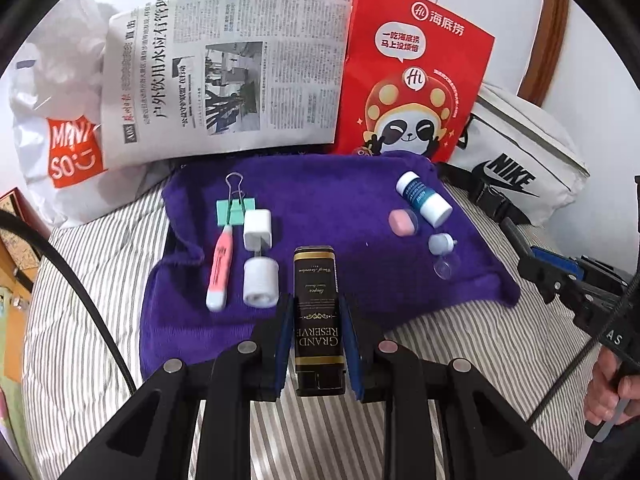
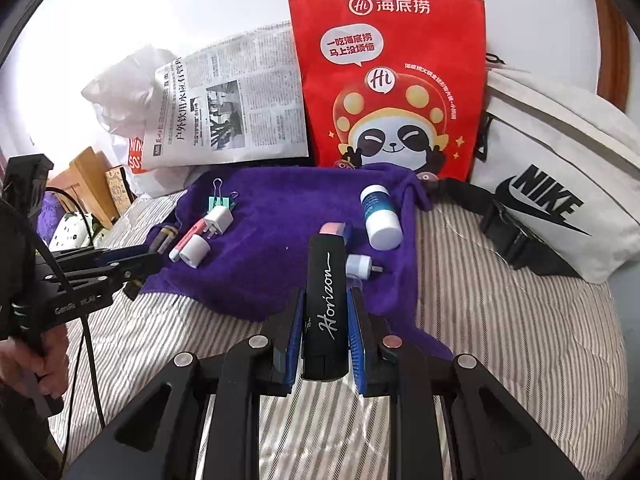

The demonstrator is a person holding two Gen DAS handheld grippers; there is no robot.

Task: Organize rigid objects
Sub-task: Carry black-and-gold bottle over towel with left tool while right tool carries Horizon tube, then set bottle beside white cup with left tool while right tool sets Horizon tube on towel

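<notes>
My left gripper [image 1: 318,312] is shut on a black and gold "Grand Reserve" box [image 1: 318,320], held over the near edge of the purple towel [image 1: 320,200]. My right gripper [image 2: 325,308] is shut on a black "Horizon" box [image 2: 326,304] over the towel's [image 2: 280,220] near right part. On the towel's left lie a green binder clip [image 1: 236,208], a pink pen [image 1: 219,268], a white plug [image 1: 257,229] and a white roll [image 1: 261,282]. On its right lie a blue-labelled white bottle [image 1: 424,199], a pink eraser [image 1: 402,222] and a small white cap [image 1: 440,245].
A newspaper [image 1: 228,68], a red paper bag [image 1: 412,76], a white plastic bag [image 1: 60,120] and a white Nike bag [image 1: 516,168] stand along the back. The striped bedsheet [image 1: 88,280] lies under the towel. Wooden furniture [image 2: 88,184] stands off the left side.
</notes>
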